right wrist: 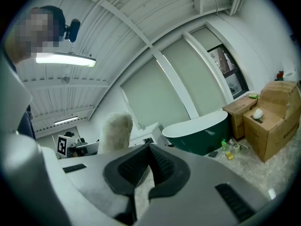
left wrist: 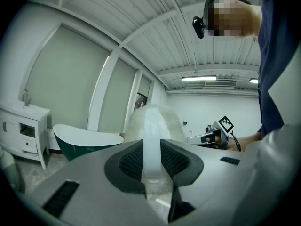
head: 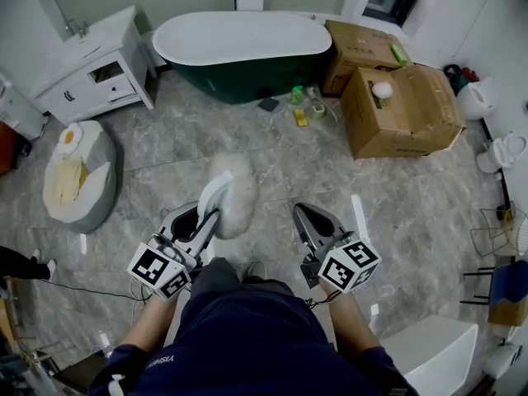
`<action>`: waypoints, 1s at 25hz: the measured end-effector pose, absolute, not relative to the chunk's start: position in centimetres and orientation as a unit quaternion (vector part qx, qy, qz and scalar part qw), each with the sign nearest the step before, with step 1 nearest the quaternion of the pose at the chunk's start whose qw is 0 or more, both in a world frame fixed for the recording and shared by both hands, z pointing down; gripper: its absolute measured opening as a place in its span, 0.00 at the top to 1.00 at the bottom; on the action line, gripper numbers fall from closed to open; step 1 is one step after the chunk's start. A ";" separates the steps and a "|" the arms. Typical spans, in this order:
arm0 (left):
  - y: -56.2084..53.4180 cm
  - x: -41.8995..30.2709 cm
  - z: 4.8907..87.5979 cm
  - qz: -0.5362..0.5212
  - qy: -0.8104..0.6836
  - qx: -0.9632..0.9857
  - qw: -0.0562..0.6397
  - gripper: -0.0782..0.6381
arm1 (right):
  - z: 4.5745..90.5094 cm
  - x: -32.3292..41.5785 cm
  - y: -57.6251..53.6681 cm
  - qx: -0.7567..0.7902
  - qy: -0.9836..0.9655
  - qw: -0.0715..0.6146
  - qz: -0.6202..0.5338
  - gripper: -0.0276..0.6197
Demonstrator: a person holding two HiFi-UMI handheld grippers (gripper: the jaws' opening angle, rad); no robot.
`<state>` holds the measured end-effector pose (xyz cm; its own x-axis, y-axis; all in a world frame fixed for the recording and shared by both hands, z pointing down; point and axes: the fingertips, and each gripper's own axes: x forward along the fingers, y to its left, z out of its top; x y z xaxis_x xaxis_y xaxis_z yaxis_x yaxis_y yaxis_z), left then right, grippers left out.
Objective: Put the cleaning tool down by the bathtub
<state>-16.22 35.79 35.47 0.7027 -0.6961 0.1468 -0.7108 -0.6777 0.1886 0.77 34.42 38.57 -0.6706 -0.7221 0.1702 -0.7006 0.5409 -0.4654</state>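
Duster point(head: 235, 195) pinched in my left gripper point(head: 203, 221), well short of the bathtub point(head: 239, 87)

From here the duster reads as a shaggy, off-white, oblong head on a flat handle point(left wrist: 152, 147) of pale, milky plastic that curves up into the fluff. My left gripper's jaws are clamped on that handle. In the left gripper view point(left wrist: 153, 167) the strip runs straight up between the two black ribbed pads, squeezed from both sides, and the fluffy head point(left wrist: 153, 119) rises beyond the jaw tips.

The duster is carried in the gripper, not lying on the floor. Its head points toward the bathtub but sits well apart from it, with a stretch of grey marbled floor point(head: 247, 134) between them. The tub is white inside and dark green outside.

My right gripper point(head: 302, 213) is beside the left one, just as far back from the bathtub. Its jaws are pressed together with nothing between them point(right wrist: 149, 157).

Small bottles point(head: 297, 96) and a yellow sponge point(head: 300, 117) lie on the floor just in front of the bathtub. Cardboard boxes point(head: 404, 110) stand at one end of the tub and a white vanity cabinet point(head: 95, 68) at the other.
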 end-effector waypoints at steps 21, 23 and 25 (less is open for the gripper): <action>29.1 -14.6 35.5 0.030 -0.379 0.919 0.109 0.74 | 38.7 3.7 28.8 -0.423 0.870 0.017 -0.253 0.95; 27.9 -14.7 35.7 0.030 -0.378 0.919 0.109 0.74 | 38.8 3.7 27.6 -0.424 0.869 0.016 -0.254 0.95; 26.7 -14.8 35.9 0.030 -0.377 0.919 0.112 0.74 | 39.1 3.5 26.4 -0.425 0.868 0.013 -0.256 0.95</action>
